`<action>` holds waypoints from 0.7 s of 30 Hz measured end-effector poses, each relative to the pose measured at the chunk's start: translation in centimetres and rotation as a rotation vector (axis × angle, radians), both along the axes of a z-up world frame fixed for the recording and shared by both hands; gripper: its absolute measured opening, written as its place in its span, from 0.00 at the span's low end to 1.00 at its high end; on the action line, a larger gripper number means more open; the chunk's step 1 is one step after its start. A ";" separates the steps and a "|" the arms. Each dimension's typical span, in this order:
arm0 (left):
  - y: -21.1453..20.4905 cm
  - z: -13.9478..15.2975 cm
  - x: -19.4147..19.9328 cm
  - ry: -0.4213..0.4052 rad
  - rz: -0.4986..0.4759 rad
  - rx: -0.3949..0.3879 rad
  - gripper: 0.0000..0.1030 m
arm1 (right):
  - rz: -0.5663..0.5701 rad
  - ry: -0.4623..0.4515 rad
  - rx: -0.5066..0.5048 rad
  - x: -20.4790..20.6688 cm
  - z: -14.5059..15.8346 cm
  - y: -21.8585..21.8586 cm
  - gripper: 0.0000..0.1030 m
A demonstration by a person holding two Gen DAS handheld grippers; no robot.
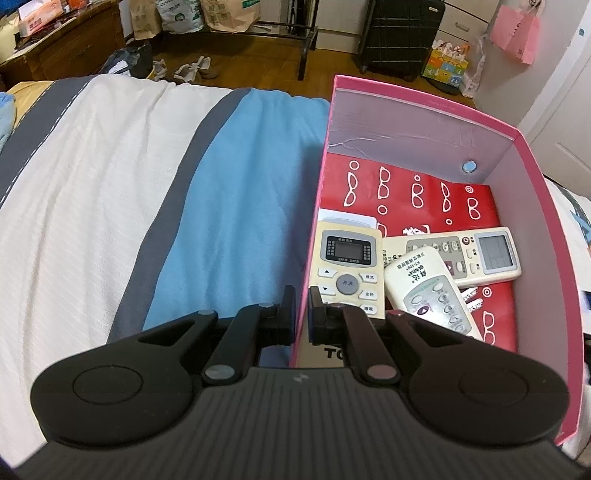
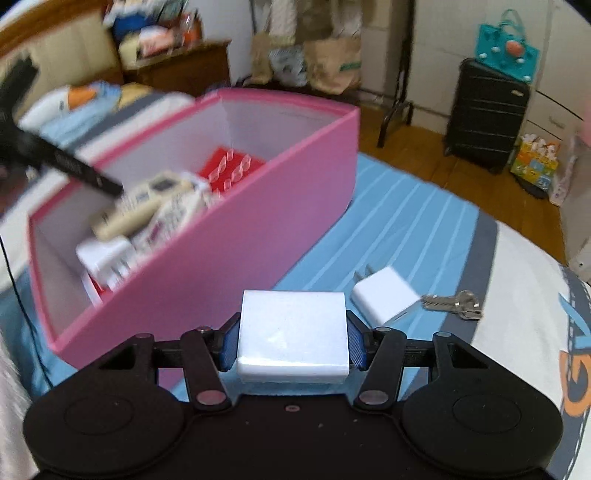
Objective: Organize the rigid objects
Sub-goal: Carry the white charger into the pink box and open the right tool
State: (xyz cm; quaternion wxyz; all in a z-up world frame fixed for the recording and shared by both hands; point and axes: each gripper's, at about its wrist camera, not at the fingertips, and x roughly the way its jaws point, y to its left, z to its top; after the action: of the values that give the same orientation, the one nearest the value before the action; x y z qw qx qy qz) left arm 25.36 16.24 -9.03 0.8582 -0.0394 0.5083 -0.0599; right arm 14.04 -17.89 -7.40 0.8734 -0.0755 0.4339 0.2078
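A pink box [image 1: 546, 229] stands on the bed and holds three pale remote controls [image 1: 347, 266] on a red glasses-print bag [image 1: 424, 192]. My left gripper [image 1: 301, 295] is shut on the box's left wall, one finger inside and one outside. In the right wrist view the same pink box [image 2: 236, 251] is at the left, blurred. My right gripper [image 2: 293, 332] is shut on a white square block [image 2: 293, 328], held above the bed beside the box. A white plug charger [image 2: 384, 295] and a bunch of keys [image 2: 454, 302] lie on the bed to the right.
The bed has a blue, grey and cream striped cover [image 1: 110, 184]. A black suitcase [image 2: 484, 118], paper bags [image 1: 221, 14] and a metal rack stand on the wooden floor beyond. A wooden cabinet [image 1: 66, 48] is at the far left.
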 end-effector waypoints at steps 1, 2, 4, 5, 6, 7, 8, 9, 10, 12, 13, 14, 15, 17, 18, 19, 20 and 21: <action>0.1 0.0 0.0 0.003 0.003 -0.006 0.05 | -0.009 -0.011 0.014 -0.4 0.7 -0.3 0.59; 0.1 0.0 0.0 0.003 0.005 -0.009 0.05 | -0.017 -0.021 0.033 -0.9 1.5 -0.6 0.59; 0.2 0.0 0.1 0.004 0.009 -0.017 0.05 | -0.026 -0.039 0.074 -1.3 3.3 -0.8 0.59; 0.2 0.1 0.1 0.000 0.010 -0.019 0.05 | -0.027 -0.051 0.098 -1.6 4.5 -0.7 0.59; 0.3 0.1 0.1 -0.001 0.010 -0.023 0.05 | -0.022 -0.065 0.123 -1.9 5.6 -0.5 0.59; 0.4 0.1 0.1 0.001 0.012 -0.033 0.05 | -0.012 -0.080 0.150 -2.3 6.8 -0.2 0.59; 0.5 0.0 0.1 0.003 0.015 -0.040 0.05 | 0.006 -0.089 0.174 -2.3 7.7 0.3 0.59; 0.6 0.0 0.1 0.006 0.017 -0.044 0.05 | 0.034 -0.092 0.197 -2.5 8.6 1.0 0.59; 0.7 -0.1 0.2 0.010 0.019 -0.051 0.05 | 0.062 -0.087 0.214 -2.5 9.3 2.0 0.59; 0.7 -0.3 0.2 0.015 0.020 -0.055 0.05 | 0.099 -0.057 0.248 -2.2 10.1 3.9 0.59; 0.7 -0.3 0.2 0.014 0.019 -0.055 0.05 | 0.108 -0.032 0.268 -1.9 10.2 4.8 0.59; 0.7 -0.2 0.1 0.011 0.019 -0.056 0.05 | 0.113 -0.002 0.287 -1.6 10.1 5.6 0.59; 0.8 -0.1 0.0 0.007 0.020 -0.058 0.05 | 0.113 0.031 0.302 -1.1 9.8 6.5 0.59; 1.0 -0.1 0.0 0.006 0.024 -0.064 0.05 | 0.106 0.079 0.334 -0.3 9.1 8.1 0.59; 1.1 -0.2 0.0 0.006 0.024 -0.067 0.05 | 0.104 0.108 0.357 0.1 8.6 8.9 0.59; 1.0 -0.2 0.0 0.005 0.022 -0.064 0.05 | 0.108 0.136 0.366 0.3 7.9 9.6 0.59; 0.9 -0.2 0.0 0.003 0.020 -0.059 0.05 | 0.107 0.161 0.363 0.9 7.2 10.5 0.59; 0.8 -0.2 0.0 0.003 0.020 -0.058 0.05 | 0.099 0.174 0.353 0.9 6.4 11.0 0.59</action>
State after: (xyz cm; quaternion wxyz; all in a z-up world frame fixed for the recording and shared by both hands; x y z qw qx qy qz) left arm 25.35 17.04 -9.21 0.8565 -0.0694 0.5072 -0.0662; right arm 14.89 -6.89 -1.04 0.8210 0.0759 0.4605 0.3289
